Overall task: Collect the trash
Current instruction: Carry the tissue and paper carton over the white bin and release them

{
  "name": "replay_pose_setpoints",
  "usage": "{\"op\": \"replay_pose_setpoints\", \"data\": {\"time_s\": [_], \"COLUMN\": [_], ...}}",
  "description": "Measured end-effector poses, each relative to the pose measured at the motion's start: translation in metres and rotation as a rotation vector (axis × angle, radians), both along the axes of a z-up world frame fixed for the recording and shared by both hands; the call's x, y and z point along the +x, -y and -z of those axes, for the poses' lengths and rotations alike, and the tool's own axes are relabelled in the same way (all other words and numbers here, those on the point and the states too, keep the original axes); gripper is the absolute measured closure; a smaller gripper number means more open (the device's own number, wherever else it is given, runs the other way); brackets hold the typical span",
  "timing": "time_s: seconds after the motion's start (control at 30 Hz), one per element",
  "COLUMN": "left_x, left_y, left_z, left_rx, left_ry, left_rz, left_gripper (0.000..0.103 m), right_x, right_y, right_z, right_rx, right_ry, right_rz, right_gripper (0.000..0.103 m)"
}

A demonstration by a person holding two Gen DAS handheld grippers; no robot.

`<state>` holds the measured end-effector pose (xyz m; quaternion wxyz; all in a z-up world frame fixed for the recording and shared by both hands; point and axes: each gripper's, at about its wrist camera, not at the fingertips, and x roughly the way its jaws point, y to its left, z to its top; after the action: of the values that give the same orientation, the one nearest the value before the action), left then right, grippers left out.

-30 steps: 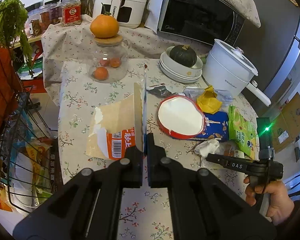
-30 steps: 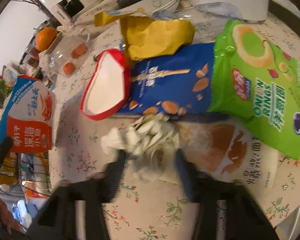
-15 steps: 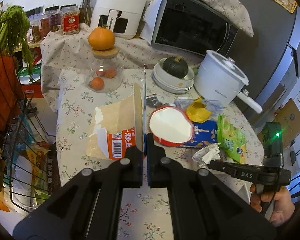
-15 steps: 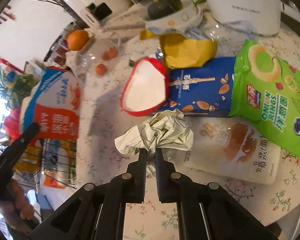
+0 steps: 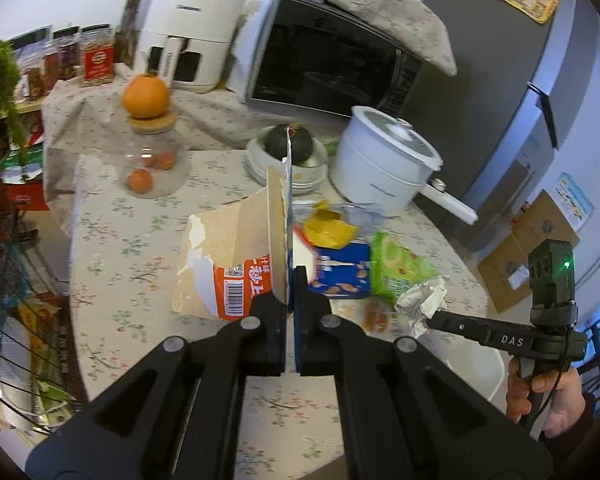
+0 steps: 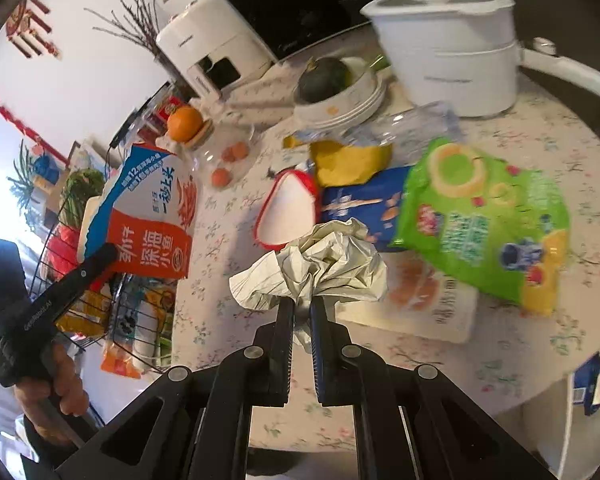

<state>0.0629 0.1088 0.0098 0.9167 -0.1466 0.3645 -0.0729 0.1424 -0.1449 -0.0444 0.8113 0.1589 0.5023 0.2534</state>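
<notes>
My left gripper [image 5: 290, 280] is shut on a torn orange, blue and white cardboard carton [image 5: 236, 252], held up above the table; the carton also shows in the right wrist view [image 6: 148, 216]. My right gripper [image 6: 302, 304] is shut on a crumpled white paper wad [image 6: 320, 264], lifted off the table; the wad also shows in the left wrist view [image 5: 422, 300]. On the floral tablecloth lie a green snack bag [image 6: 484, 216], a blue snack bag [image 6: 360, 204], a yellow wrapper [image 6: 348, 160], a red-rimmed white lid [image 6: 288, 212] and a white packet [image 6: 432, 300].
A white electric pot [image 6: 448, 40], stacked bowls holding a dark squash [image 6: 328, 76], a glass jar with an orange on top [image 5: 148, 136], an air fryer and a microwave stand at the back. A wire basket [image 5: 16, 320] of items stands left of the table.
My right gripper closed on the paper wad and lifted it off the table. Both grippers drew back and upward; the left one still holds the carton.
</notes>
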Motion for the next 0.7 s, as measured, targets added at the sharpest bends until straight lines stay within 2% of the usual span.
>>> {"op": "replay_pose_setpoints", "data": {"time_s": [0.2,0.5,0.7], "left_x": [0.0,-0.002,-0.004], "left_y": [0.036,0.122,0.186], "left_z": [-0.007,-0.015,-0.018], "left_rx": [-0.045,-0.063,-0.071], "left_ry": [0.015,0.024,0.014], "left_rz": [0.102,0.297,0.434], "left_gripper": [0.1,0.1,0.1], "right_x": [-0.012,-0.037,-0.059], "right_y": [0.053,0.169,0.257], "right_z": [-0.001,0.015,0.044], "right_rx": [-0.025,-0.05,-0.088], "right_ry": [0.006,-0.031,-0.116], "right_rz": [0.079,0.268,0.421], "right_gripper": [0.094,0.094,0.094]}}
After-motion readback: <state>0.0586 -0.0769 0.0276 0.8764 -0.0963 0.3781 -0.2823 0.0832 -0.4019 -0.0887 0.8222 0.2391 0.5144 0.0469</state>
